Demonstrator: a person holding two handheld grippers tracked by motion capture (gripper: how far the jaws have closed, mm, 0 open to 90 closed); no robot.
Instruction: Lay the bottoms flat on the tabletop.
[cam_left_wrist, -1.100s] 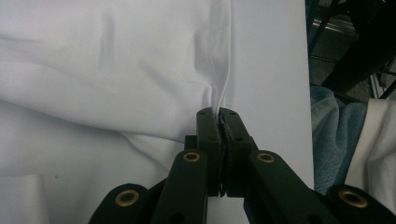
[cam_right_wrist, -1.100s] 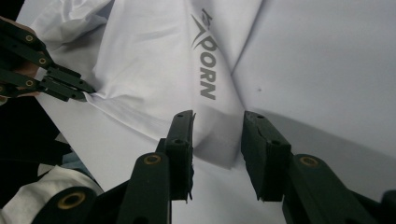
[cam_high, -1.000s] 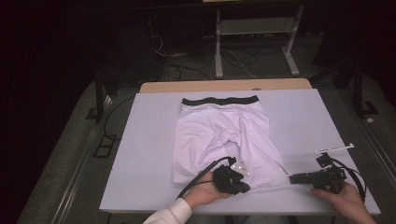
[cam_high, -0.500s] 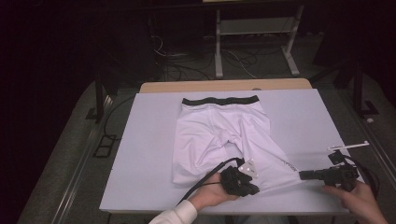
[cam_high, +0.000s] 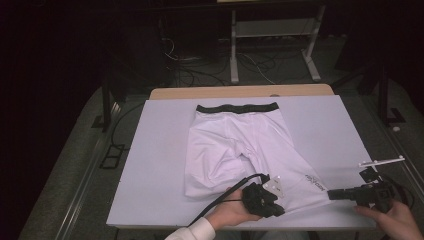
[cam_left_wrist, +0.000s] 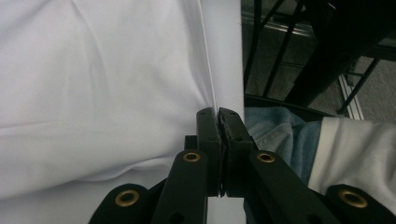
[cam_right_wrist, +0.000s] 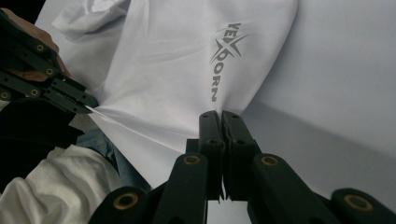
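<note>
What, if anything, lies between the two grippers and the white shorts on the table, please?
Nothing visible does. The left gripper is shut on the hem of the shorts, and the right gripper is shut on the same leg's hem, just below the grey logo. Both already hold the cloth at the table's near edge.

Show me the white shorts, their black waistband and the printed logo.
white shorts (cam_high: 225, 145): high view, left leg panel.
black waistband (cam_high: 237, 107): high view, middle of the band.
printed logo (cam_right_wrist: 224, 56): right gripper view, grey lettering near the hem.
</note>
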